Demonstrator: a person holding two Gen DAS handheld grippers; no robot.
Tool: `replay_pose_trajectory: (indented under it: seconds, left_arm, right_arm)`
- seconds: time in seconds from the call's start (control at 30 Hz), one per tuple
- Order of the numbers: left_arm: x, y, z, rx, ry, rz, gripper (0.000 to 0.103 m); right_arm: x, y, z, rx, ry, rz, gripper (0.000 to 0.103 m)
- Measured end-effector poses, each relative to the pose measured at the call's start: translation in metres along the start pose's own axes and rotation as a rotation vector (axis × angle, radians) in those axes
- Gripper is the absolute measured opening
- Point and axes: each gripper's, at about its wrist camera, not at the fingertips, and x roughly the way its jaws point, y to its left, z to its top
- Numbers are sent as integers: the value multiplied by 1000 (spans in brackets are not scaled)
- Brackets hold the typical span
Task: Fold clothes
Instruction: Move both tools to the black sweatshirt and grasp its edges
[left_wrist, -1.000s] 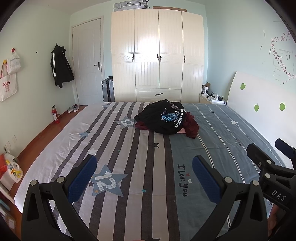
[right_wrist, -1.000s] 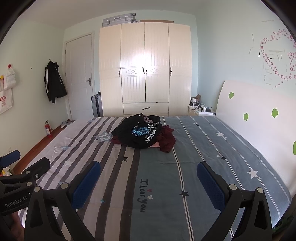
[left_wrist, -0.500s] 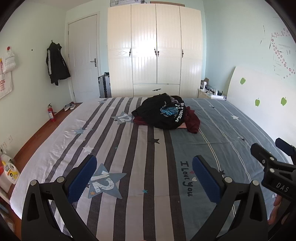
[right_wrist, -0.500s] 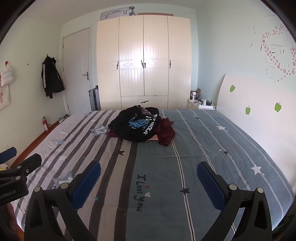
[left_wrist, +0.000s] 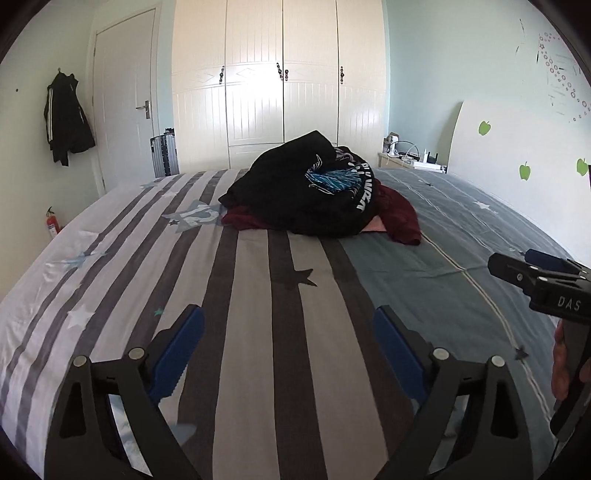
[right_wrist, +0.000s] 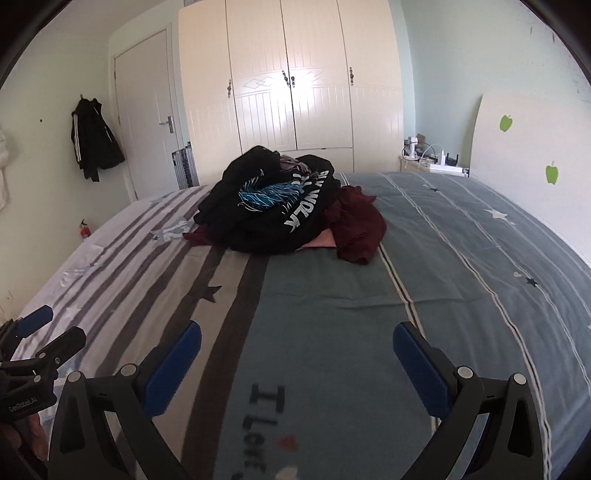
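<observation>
Wide bed (left_wrist: 258, 332) under a striped, star-printed cover, grey-and-white on one half, blue on the other. Near its middle, a heap of clothes (left_wrist: 306, 199): black garment over dark red and pink.

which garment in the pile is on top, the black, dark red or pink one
The black top with white lettering lies uppermost; the dark red garment and pink piece peek out beneath.

"DAS" on right gripper (left_wrist: 546, 275); "I Love" on bedsheet (right_wrist: 332, 295)
</observation>
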Motion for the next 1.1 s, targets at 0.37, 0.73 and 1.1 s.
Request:
replay_pose_trajectory:
  seconds: [0.37,0.73,1.1]
  left_arm:
    - [216,3,75,-2,73,-11,72]
    - [313,17,113,-24,173,-92,59]
    - [280,16,116,-54,158,-160,6]
  right_arm:
    - [212,7,62,-36,72,31,102]
    - [312,19,108,-34,160,79,88]
    - [293,19,101,-26,167,78,9]
